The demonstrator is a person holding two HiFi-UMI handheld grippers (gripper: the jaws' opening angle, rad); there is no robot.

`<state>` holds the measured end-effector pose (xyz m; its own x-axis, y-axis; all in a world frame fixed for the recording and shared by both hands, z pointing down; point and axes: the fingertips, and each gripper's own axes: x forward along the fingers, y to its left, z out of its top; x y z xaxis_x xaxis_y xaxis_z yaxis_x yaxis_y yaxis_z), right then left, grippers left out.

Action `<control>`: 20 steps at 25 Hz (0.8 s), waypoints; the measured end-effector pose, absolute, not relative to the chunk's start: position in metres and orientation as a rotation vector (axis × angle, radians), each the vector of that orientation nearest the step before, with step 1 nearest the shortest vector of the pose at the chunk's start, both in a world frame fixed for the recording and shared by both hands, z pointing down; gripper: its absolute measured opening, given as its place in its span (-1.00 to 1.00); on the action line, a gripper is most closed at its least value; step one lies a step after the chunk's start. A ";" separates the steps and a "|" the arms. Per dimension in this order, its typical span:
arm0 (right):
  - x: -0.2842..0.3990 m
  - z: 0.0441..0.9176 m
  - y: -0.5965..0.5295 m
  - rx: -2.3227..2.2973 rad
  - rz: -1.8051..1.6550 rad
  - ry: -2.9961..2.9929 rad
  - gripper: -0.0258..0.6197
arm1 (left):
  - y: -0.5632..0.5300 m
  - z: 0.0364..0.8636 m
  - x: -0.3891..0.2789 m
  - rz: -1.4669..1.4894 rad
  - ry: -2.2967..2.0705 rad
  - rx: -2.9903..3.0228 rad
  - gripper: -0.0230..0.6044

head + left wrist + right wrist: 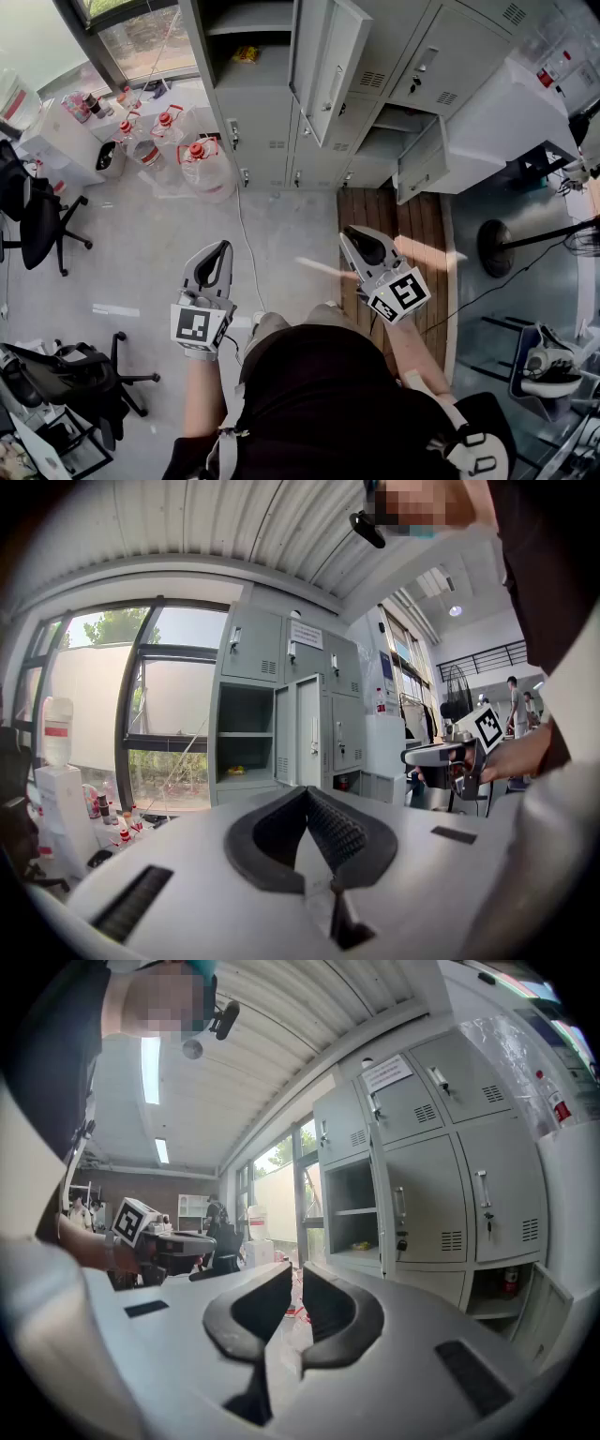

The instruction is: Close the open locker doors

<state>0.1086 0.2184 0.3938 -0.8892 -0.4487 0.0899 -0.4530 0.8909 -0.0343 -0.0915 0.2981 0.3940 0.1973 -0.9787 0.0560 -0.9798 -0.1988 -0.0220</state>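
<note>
Well beyond right gripper (354,234): locker door (325,66)

Lockers (258,112) cut off by head view's top edge, small yellow item (246,53) inside unidentifiable

No readable text, labels or numbers.

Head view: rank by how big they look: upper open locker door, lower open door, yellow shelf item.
1. upper open locker door, perhaps nearer the camera
2. lower open door
3. yellow shelf item, clearly smallest
</note>
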 end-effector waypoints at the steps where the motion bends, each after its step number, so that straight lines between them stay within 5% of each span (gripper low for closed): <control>1: 0.103 0.394 0.222 0.708 0.083 -2.975 -0.77 | 0.302 0.397 -0.098 0.090 -1.975 2.405 -0.90; 20: -0.004 0.407 0.228 0.679 0.128 -2.968 -0.77 | 0.359 0.433 -0.217 0.084 -2.042 2.218 -0.90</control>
<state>-0.0040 0.2283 0.4068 -0.8965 -0.4291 0.1101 -0.4369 0.8974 -0.0607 -0.2170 0.3592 0.4335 0.0853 -0.9884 0.1260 -0.9954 -0.0789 0.0547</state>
